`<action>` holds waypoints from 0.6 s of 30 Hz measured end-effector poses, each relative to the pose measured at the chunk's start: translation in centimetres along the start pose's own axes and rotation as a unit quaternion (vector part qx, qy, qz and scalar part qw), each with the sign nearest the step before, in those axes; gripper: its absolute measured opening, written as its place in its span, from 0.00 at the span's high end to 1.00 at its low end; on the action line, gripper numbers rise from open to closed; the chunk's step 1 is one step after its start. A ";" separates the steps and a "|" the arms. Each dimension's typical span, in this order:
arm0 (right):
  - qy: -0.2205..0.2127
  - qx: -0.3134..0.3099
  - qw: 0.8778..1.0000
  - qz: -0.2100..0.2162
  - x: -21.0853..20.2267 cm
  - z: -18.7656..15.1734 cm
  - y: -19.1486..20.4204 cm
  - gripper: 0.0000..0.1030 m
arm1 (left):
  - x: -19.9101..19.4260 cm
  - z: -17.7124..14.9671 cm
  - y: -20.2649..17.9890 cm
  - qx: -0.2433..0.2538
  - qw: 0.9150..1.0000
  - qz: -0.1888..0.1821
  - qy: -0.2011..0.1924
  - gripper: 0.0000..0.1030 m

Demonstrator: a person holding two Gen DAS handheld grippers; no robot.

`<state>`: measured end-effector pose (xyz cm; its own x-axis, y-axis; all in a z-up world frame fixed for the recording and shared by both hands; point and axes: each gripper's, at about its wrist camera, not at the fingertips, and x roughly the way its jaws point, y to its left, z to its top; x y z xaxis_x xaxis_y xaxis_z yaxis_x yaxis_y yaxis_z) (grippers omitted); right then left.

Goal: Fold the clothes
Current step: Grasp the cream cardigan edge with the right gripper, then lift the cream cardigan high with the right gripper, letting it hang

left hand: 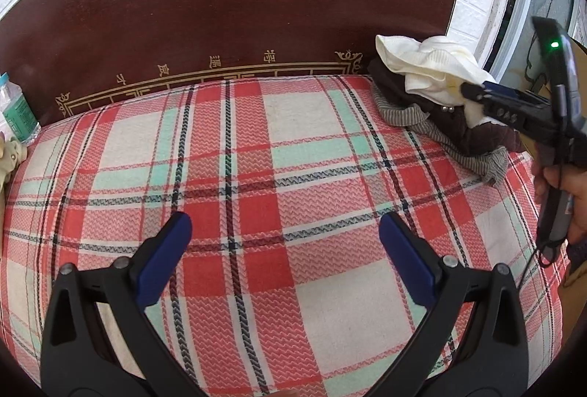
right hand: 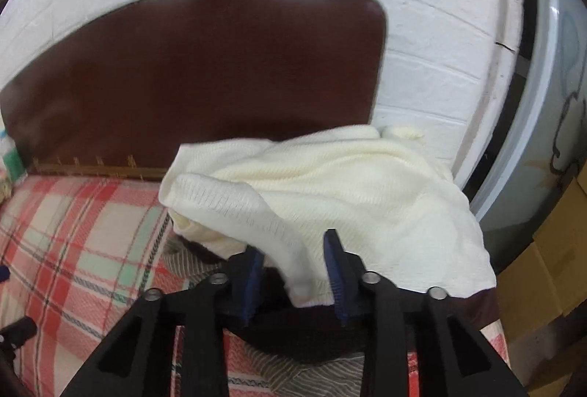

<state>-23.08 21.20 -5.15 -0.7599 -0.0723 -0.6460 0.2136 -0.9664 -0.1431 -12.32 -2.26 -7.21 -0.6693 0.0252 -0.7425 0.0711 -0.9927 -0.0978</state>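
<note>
Bed with plaid sheet (left hand: 293, 147), dark wooden headboard (left hand: 227, 11) behind. Clothes pile at the far right corner: cream knit sweater (right hand: 330, 184) on top, a brown garment (left hand: 488, 136) and a grey striped garment (left hand: 403, 114) beneath. Left gripper (left hand: 284, 235) hangs over bare sheet, jaws wide, nothing between them. Right gripper (right hand: 295, 272) straddles the sweater's near hem (whether the pads press on it, cannot tell). Plastic bottle (left hand: 16, 107) at left edge.

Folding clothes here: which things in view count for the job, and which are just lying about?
For the job: cream knit garment, dark brown garment, grey striped garment, plaid bedcover as folding surface.

Lying about: plastic bottle, cardboard box, wooden headboard.
</note>
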 end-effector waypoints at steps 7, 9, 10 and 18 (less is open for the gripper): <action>0.003 -0.060 0.998 -0.014 3.6 1.5 2.1 0.50 | 0.6 -0.2 0.2 0.003 1.000 0.001 0.009 0.01; 0.017 -0.043 0.999 0.017 3.8 2.3 1.5 0.81 | 0.5 -0.2 0.2 0.007 1.000 0.004 0.008 0.01; 0.025 -0.032 0.999 0.034 3.9 2.7 1.1 0.86 | 0.5 -0.2 0.3 0.007 1.000 0.004 0.007 0.01; -0.084 0.088 0.979 0.164 -7.3 7.6 -5.0 0.97 | -0.9 0.3 1.3 0.014 1.000 -0.006 -0.012 0.01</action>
<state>-23.27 24.64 6.01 -0.7623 -0.4105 -0.5005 0.3649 -0.9111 0.1915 -11.82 -3.58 -6.44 -0.6870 0.0343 -0.7259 0.0428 -0.9952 -0.0875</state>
